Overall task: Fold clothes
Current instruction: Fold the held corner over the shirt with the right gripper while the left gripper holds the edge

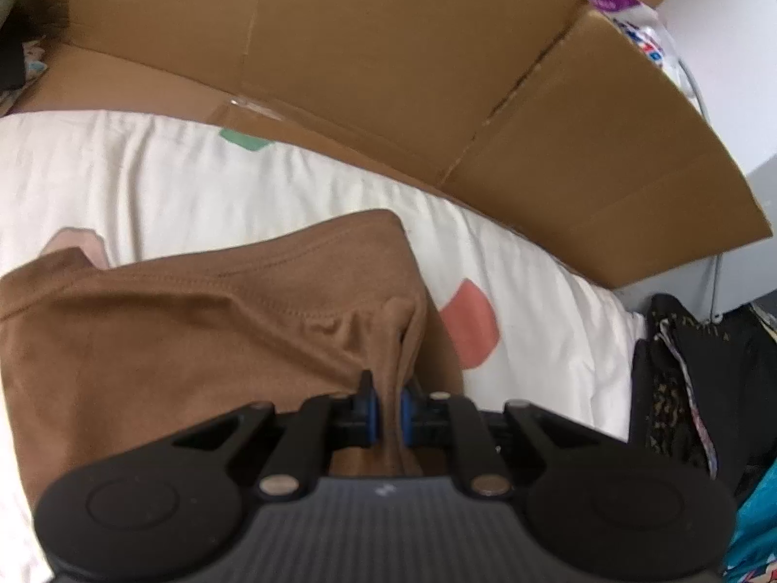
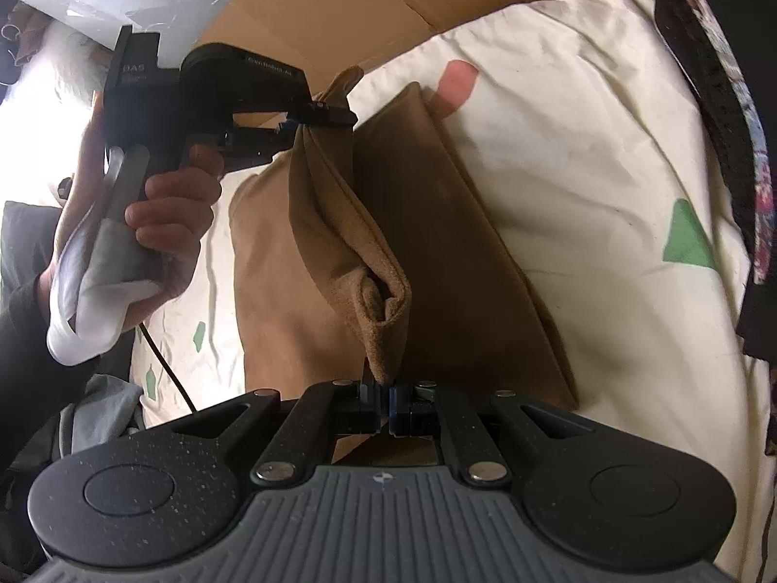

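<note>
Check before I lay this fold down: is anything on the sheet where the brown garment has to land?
Nothing visible. Both tools grip the garment, and the sheet around it is bare; the cardboard lies beyond.

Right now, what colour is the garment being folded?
Plain brown garment, no pattern; clearest in the left wrist view.

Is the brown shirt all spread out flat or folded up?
Partly folded: the brown cotton garment lies doubled on the white bedsheet, its top edge pinched by both grippers.
</note>
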The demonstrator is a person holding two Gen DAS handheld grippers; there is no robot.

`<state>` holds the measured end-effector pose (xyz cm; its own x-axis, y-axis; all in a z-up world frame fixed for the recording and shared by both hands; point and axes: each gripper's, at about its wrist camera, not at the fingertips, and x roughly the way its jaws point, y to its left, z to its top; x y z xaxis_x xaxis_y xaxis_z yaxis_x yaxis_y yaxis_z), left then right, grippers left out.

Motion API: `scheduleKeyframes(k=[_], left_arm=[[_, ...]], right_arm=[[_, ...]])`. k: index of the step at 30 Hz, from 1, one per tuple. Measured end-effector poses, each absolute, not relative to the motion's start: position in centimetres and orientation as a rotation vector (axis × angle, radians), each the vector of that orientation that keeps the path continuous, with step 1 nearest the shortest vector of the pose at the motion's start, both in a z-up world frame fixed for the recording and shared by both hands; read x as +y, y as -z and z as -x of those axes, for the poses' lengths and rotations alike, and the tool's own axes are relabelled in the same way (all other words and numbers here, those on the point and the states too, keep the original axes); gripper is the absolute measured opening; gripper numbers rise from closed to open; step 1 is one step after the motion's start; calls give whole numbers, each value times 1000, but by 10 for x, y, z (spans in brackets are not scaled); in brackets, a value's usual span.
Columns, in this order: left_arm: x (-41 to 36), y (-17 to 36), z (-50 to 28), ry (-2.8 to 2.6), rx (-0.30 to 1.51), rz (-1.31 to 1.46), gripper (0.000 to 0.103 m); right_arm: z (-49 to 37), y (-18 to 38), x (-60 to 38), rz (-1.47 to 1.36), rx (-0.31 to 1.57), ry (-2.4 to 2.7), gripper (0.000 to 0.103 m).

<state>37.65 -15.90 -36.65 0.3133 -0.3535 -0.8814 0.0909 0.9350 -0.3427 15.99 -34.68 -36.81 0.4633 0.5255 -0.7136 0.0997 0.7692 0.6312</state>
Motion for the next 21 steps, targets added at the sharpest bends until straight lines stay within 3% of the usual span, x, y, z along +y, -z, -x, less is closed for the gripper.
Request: scheduleKeyframes(k=[21], left_arm=[[-200, 394, -374, 277, 1257, 147, 10]], right_arm=[[-142, 411, -370, -806, 1153, -223, 0]])
